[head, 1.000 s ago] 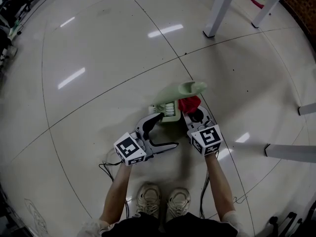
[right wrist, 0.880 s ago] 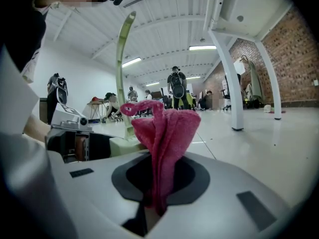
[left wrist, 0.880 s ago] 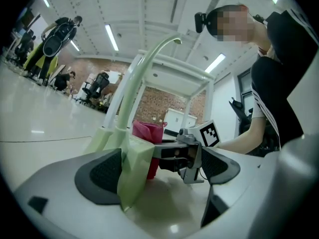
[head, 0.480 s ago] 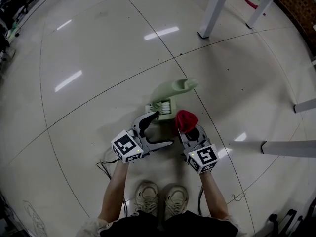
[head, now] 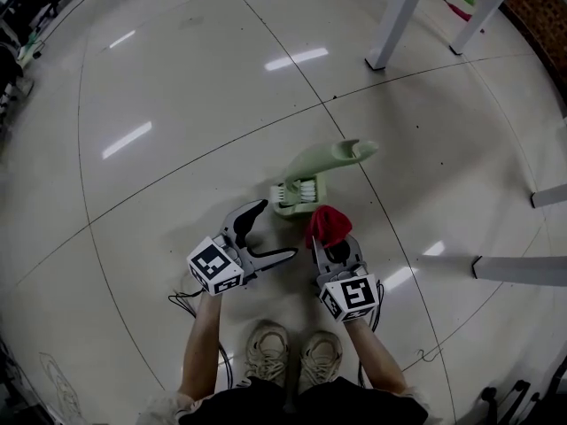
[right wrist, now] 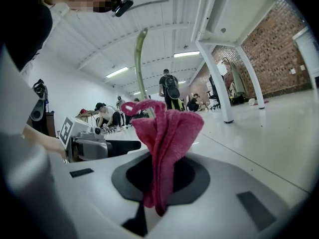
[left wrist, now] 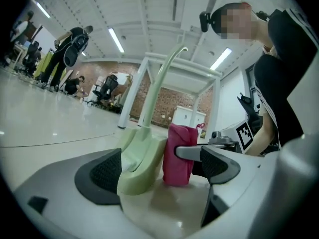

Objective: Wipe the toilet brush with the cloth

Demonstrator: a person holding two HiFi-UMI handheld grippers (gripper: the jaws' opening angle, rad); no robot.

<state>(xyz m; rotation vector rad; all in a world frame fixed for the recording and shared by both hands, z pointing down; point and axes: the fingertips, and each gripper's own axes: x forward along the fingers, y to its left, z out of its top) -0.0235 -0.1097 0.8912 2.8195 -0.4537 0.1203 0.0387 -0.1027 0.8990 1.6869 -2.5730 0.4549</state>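
Observation:
A pale green toilet brush (head: 306,180) stands in its holder on the white floor, its handle leaning up to the right. My right gripper (head: 328,237) is shut on a red cloth (head: 328,223), which bunches up just short of the brush base. In the right gripper view the cloth (right wrist: 167,148) stands clamped between the jaws, with the brush handle (right wrist: 141,63) behind it. My left gripper (head: 266,235) is open, a little left of and short of the brush. In the left gripper view the brush (left wrist: 142,156) and the cloth (left wrist: 178,154) sit beyond the open jaws.
White table legs (head: 394,20) stand at the back right, and another leg (head: 523,273) lies low at the right. Cables (head: 190,295) trail on the floor by the person's shoes (head: 292,357). People and chairs (left wrist: 75,49) are far off across the hall.
Both grippers have drawn back toward the person. The red cloth, earlier against the brush base, now sits clear of it. The left gripper has stayed open.

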